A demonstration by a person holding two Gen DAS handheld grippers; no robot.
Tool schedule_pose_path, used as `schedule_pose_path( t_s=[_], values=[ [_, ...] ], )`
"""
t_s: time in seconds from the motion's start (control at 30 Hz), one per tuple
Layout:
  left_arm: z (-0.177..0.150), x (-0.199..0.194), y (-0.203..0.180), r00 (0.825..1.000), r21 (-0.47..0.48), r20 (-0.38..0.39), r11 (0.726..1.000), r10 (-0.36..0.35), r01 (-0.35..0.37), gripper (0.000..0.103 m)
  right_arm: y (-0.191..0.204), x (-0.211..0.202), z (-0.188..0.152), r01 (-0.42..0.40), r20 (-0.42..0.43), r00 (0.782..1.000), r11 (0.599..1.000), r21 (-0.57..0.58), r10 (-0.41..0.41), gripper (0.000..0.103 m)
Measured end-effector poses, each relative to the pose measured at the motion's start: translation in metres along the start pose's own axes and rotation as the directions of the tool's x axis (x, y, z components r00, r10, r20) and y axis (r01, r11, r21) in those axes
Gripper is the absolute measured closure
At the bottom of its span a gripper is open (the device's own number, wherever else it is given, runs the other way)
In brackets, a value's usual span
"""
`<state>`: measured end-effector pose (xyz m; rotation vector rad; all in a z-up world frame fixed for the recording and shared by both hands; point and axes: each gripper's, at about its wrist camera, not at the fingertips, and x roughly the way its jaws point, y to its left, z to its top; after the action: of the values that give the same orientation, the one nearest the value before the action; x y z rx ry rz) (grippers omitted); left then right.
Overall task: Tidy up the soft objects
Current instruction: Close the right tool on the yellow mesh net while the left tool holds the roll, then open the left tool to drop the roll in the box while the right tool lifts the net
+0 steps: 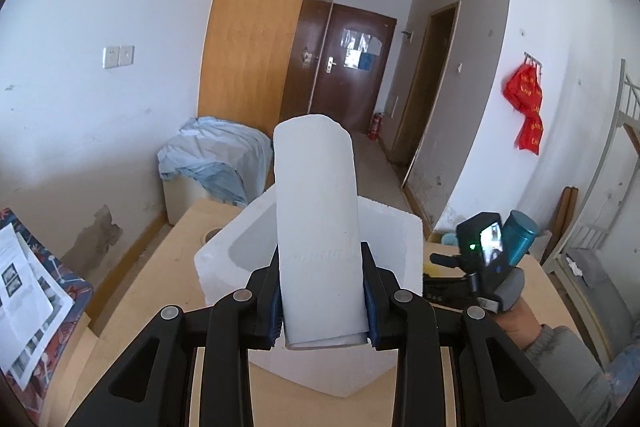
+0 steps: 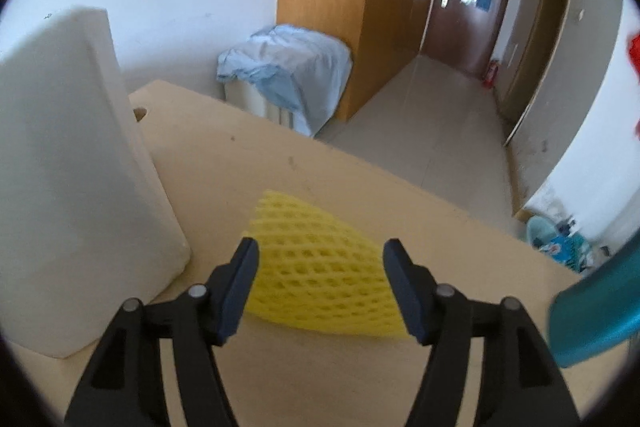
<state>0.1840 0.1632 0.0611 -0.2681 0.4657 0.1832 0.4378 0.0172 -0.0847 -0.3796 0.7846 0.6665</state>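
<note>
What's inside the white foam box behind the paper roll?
The white foam box shows a bare white inner wall on its left side. The paper roll held in the left hand-held gripper covers the middle and bottom, so anything lying there can't be seen.

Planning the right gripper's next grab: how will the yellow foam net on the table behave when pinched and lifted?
The yellow foam net is open mesh, so it probably squashes easily and weighs little. Lying flat on the table, it is unlikely to roll. It may flop once lifted.
</note>
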Motion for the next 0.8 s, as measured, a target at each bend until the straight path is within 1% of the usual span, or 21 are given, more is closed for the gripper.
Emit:
schedule_pose_path(
  t_s=[0.03,0.13,0.23,0.3,0.37,0.4,0.47,0.63,0.73,0.8],
  values=[
    [0.001,0.004,0.000,1.000,0.002,-0.002,1.000,-0.001,0.001,0.070,-0.001,0.007,-0.001,-0.013,-0.016,1.000,1.000,0.008,0.013,0.034],
    [0.003,0.012,-0.003,1.000,0.011,-0.010,1.000,-0.004,0.004,0.070,0.000,0.023,-0.004,0.007,-0.062,0.998,1.000,0.016,-0.006,0.035],
    [0.006,0.021,-0.008,1.000,0.027,-0.019,1.000,-0.010,0.010,0.070,-0.006,0.023,-0.005,-0.009,-0.061,0.998,0.998,0.061,0.013,0.048],
    [0.007,0.027,-0.009,1.000,0.032,-0.028,0.999,-0.009,0.010,0.070,-0.008,0.021,-0.005,0.018,-0.075,0.997,0.997,0.069,-0.013,0.072],
    [0.007,0.035,-0.009,0.999,0.038,-0.041,0.999,-0.008,0.010,0.070,-0.010,0.018,-0.006,0.004,-0.089,0.996,0.996,0.087,0.004,0.081],
    [0.007,0.037,-0.009,0.999,0.039,-0.044,0.999,-0.005,0.006,0.070,-0.009,0.016,-0.008,0.016,-0.097,0.995,0.996,0.089,-0.007,0.086],
    [0.008,0.041,-0.008,0.999,0.040,-0.044,0.999,-0.002,0.004,0.070,-0.005,0.008,-0.010,0.008,-0.090,0.996,0.996,0.087,0.000,0.090],
    [0.010,0.050,-0.006,0.998,0.026,-0.059,1.000,0.000,0.002,0.070,-0.003,-0.038,-0.016,-0.022,-0.022,0.999,0.991,0.130,0.025,0.090],
    [0.013,0.054,-0.010,0.998,0.044,-0.064,0.999,-0.001,0.004,0.070,0.000,-0.062,-0.015,-0.042,0.015,0.999,0.989,0.142,0.041,0.090],
    [0.014,0.060,-0.012,0.997,0.052,-0.081,0.999,-0.001,0.005,0.070,0.005,-0.082,-0.016,-0.060,0.049,0.997,0.987,0.150,0.053,0.090]
  ],
)
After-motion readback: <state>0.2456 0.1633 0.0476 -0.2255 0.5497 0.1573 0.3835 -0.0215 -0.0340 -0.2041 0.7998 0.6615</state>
